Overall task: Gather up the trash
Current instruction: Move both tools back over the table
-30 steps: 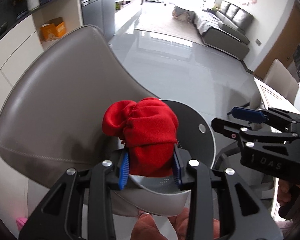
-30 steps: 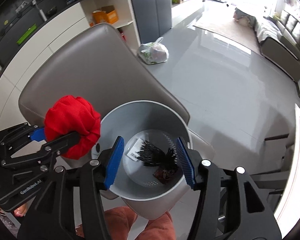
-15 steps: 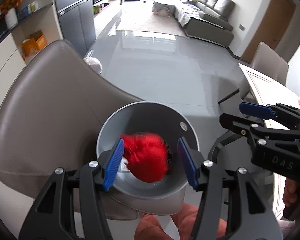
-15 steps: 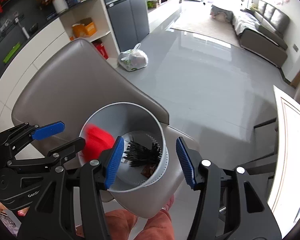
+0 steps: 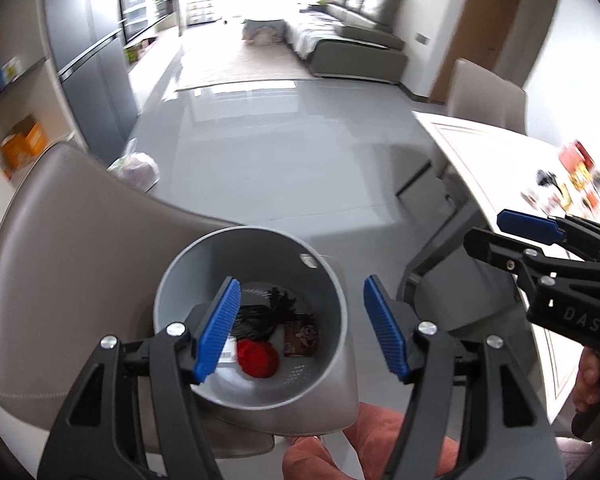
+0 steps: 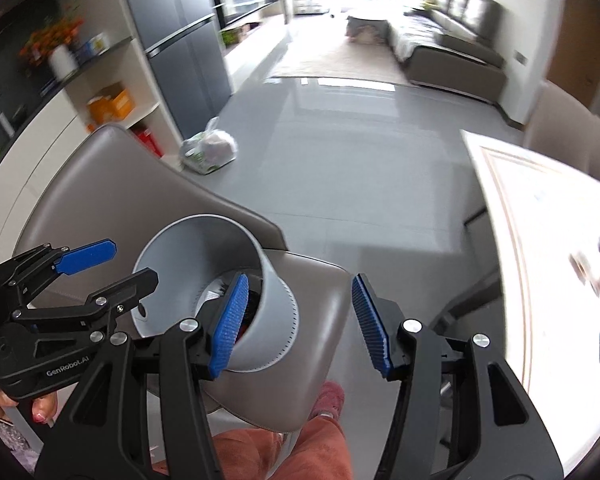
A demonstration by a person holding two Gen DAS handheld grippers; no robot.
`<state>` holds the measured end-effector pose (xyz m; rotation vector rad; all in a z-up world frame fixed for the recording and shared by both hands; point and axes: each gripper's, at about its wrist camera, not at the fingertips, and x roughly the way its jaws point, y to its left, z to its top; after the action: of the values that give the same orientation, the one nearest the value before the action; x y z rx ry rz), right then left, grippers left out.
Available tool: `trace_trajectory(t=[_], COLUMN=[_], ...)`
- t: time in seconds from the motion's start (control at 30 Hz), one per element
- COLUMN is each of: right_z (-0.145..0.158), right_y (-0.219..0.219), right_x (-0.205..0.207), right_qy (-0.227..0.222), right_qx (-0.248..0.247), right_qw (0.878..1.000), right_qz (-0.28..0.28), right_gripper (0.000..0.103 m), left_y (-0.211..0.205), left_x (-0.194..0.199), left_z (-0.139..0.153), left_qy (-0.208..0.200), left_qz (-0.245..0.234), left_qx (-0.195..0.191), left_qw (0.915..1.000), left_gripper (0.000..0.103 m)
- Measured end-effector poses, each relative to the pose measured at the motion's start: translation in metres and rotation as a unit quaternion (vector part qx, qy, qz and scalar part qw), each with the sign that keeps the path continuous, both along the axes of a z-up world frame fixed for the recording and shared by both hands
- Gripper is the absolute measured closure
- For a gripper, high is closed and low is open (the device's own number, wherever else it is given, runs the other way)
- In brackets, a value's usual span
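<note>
My left gripper (image 5: 300, 326) is opening, empty, above the round grey plastic bin (image 5: 331, 280); the crumpled red cloth (image 5: 258, 358) lies inside. My right gripper (image 6: 296, 326) hangs half-open, empty. Next I'd head for the table's (image 5: 495, 168) clutter.

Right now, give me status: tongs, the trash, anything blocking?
Left tongs opening, empty, over the grey bin. Right tongs open, empty. Red cloth lies in bin. More litter on the table; nothing blocking.
</note>
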<state>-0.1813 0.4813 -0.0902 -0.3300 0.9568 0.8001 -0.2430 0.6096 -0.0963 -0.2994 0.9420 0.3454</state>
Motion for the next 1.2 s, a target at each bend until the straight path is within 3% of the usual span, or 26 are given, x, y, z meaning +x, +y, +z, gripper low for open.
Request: trace_trajectory(t=[0.4,0.77,0.97,1.2], right_z=[0.011,0.020,0.017,0.013], right_y=[-0.125,-0.291,-0.386,-0.459], right_x=[0.022,0.084,0.112,0.133], right_qy=[-0.009,-0.028,-0.036,-0.036], right_qx=[0.012,0.019,0.013,0.014], right_qw=[0.987,0.966,0.947,0.924], right_qz=[-0.158,-0.257,-0.318,-0.380], right_gripper=[0.050,0.048,0.048,0.048], left_y=[-0.091,-0.230,-0.315,-0.388], left_x=[0.056,0.136,0.182,0.226], left_z=[0.006,0.009,0.006,0.003], left_qy=[-0.006,-0.014,-0.020,-0.014], left_qz=[-0.143,-0.227,-0.278,-0.353], left_qx=[0.007,0.005,0.002,-0.003], left_qw=[0.9897,0.9739,0.9603,0.9353], left_gripper=[0.038,0.038,0.038,0.038])
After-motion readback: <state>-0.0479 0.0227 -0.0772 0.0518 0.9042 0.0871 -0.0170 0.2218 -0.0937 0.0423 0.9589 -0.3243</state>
